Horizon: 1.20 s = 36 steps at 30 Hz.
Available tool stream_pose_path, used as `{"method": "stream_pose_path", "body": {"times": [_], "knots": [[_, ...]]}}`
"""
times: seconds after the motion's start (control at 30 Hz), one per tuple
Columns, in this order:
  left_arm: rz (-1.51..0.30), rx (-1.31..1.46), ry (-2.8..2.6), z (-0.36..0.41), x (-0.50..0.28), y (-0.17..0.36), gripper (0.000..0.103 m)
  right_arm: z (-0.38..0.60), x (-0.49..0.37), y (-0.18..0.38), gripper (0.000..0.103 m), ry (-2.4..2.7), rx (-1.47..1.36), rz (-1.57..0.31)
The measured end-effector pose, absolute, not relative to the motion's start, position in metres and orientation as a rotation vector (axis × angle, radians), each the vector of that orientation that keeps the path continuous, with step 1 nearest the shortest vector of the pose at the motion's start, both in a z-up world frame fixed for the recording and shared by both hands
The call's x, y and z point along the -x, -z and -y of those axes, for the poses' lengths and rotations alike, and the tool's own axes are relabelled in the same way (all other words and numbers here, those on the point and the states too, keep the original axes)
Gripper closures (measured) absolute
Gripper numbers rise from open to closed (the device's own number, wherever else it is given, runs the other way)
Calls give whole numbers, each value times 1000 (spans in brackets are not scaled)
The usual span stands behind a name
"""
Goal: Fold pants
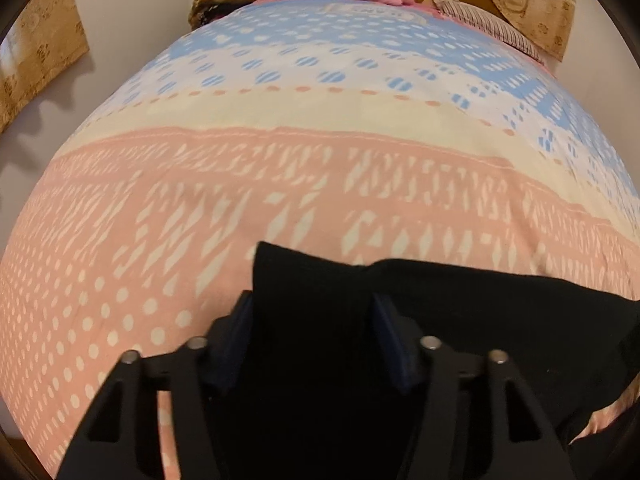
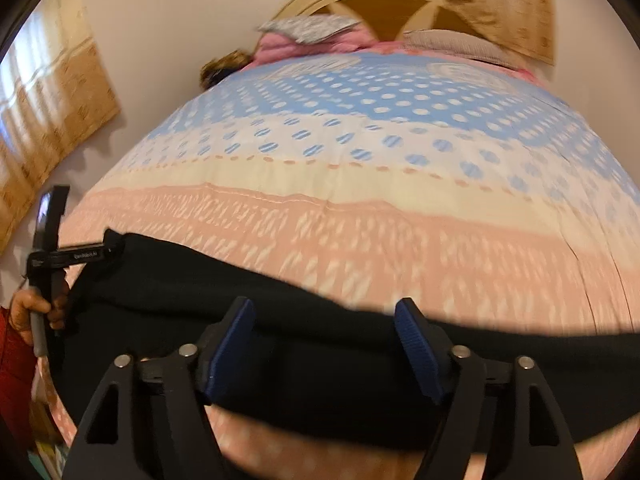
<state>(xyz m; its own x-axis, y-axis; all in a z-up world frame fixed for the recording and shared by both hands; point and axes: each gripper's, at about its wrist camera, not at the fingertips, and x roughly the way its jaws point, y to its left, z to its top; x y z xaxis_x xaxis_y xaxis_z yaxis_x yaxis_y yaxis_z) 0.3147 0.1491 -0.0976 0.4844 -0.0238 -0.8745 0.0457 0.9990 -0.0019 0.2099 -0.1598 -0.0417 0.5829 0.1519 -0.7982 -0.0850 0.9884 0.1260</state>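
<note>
A: Pants, black, lie across the near, pink end of the patterned bedspread; we see them as one long dark band.

B: Our right gripper hangs over that band with its blue pads spread wide, nothing pinched between them.

A: Our left gripper sits over a folded corner of the cloth, fingers apart, fabric lying between them; we cannot tell whether they touch it.

B: Pillows rest at the headboard.
</note>
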Motion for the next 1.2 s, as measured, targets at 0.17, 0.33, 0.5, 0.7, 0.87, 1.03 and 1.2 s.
{"method": "stream_pose_path", "body": {"times": [0.17,0.33,0.5,0.7,0.87,1.03,1.2], "knots": [[-1033,5,47,-154,-318,97,54,154,-256,76,28,-203,7,-1080],[-1018,-6,16,-155,-329,102,44,142,-263,91,28,-242,121,-1098],[-1012,-9,44,-150,-331,101,64,137,-262,92,42,-257,164,-1106],[-993,50,59,-152,-326,89,82,137,-255,78,95,-280,111,-1099],[-860,97,81,-163,-302,51,83,136,-221,27,98,-271,40,-951],[-728,120,144,-177,-258,12,83,119,-171,-23,102,-321,48,-821],[-634,65,148,-177,-217,-3,83,105,-130,-29,102,-372,38,-819]]}}
